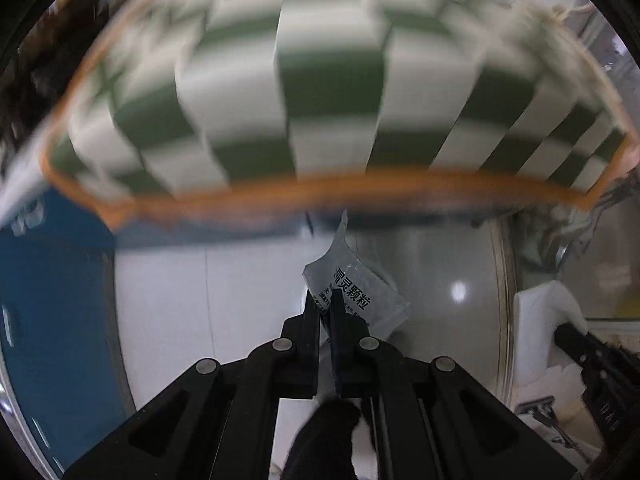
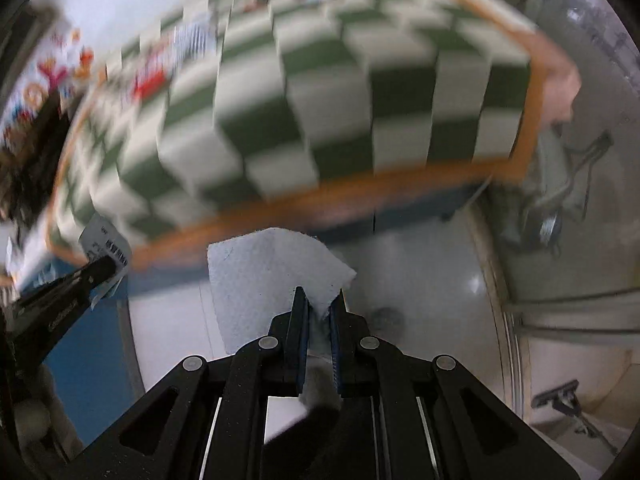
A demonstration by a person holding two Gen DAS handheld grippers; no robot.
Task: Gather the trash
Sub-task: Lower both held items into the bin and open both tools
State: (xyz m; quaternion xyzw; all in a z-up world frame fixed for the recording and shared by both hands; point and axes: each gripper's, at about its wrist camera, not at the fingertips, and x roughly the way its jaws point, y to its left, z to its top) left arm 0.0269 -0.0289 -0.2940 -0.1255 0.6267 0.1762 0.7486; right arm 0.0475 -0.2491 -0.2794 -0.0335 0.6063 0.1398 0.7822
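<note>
Both wrist views are motion-blurred over the table; gripper parts and held items are sharp. Landmark: green-and-white checkered tablecloth with an orange border, filling the upper half of each view. Left gripper: jaws closed together on a torn, translucent white sachet printed with black Chinese characters. The sachet stands up from the fingertips, its torn tip pointing toward the near orange edge of the tablecloth, below that edge and over glossy pale floor. Right gripper: jaws clamped on the lower corner of a white tissue, with a narrow gap between the blue-padded fingers where the paper is pinched. The tissue fans upward and to the left of the fingertips, its top edge just below the tablecloth's near border, also off the table and over the floor. In the right wrist view the left gripper and its sachet appear at left, close to the tablecloth's left corner; in the left wrist view the tissue and the right gripper appear at lower right, well apart from the sachet. Blurred colourful packages lie on the far part of the tablecloth; cannot identify them. A blue panel sits below the tablecloth's left side. A black-gloved hand shows behind each gripper's linkage.
</note>
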